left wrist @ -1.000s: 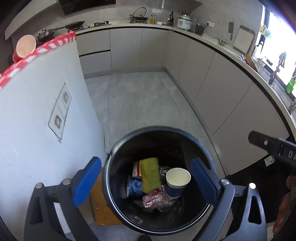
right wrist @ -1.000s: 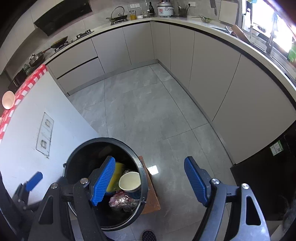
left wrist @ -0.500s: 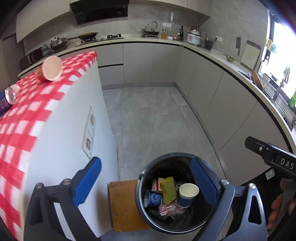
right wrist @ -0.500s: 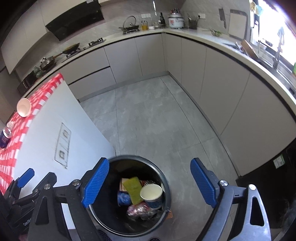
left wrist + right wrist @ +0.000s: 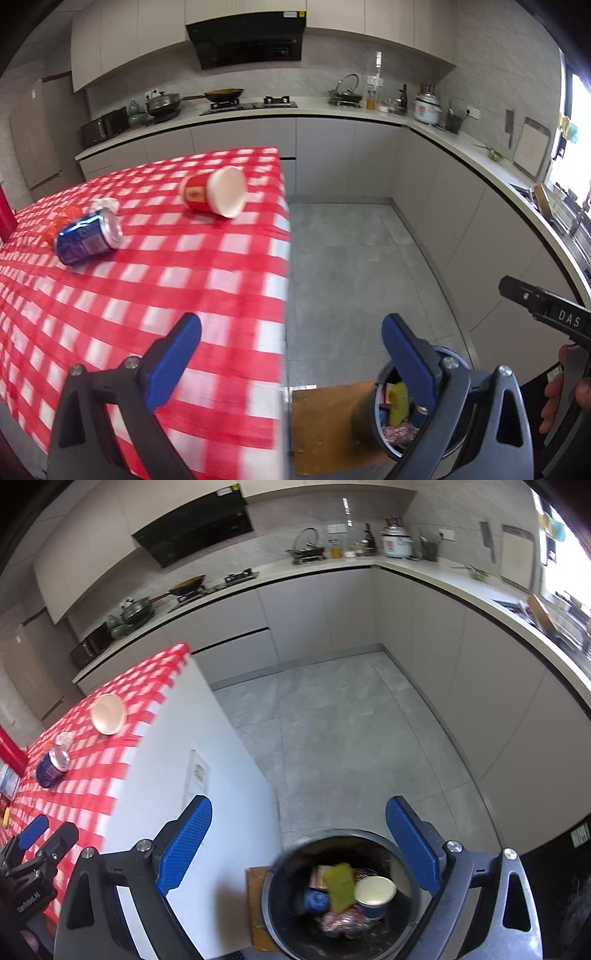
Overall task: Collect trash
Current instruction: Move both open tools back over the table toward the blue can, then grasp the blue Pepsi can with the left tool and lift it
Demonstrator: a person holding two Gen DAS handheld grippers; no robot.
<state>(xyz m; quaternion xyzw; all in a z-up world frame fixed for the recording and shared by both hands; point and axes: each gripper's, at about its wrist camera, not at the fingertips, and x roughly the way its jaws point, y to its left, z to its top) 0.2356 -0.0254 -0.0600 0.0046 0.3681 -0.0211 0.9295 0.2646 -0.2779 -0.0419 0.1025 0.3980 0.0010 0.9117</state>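
Trash bin: black round bin on floor, just beside the white end of the table; a wooden board lies under or beside it, can't tell which. Mouth faces up.
Bin contents: yellow-green sponge, white-rimmed blue paper cup tilted mouth-up, blue item, crumpled pinkish wrapper, all touching in a heap.
Right gripper: above bin and floor, jaws wide and opening, nothing between the blue pads, touching nothing.
Left gripper: jaws wide apart, empty, over the table's corner edge; one finger over cloth, other over bin rim.
Table: red-white check cloth.
Blue can: on its side on cloth, long axis roughly left-right, top end facing right toward the camera.
Red paper cup: on its side farther along cloth, well apart from can, long axis left-right, open mouth pointing right toward table edge.
Small scraps: white crumpled bit and orange wrapper just behind can, blurred.
Far: counter with stove, pans, rice cooker.
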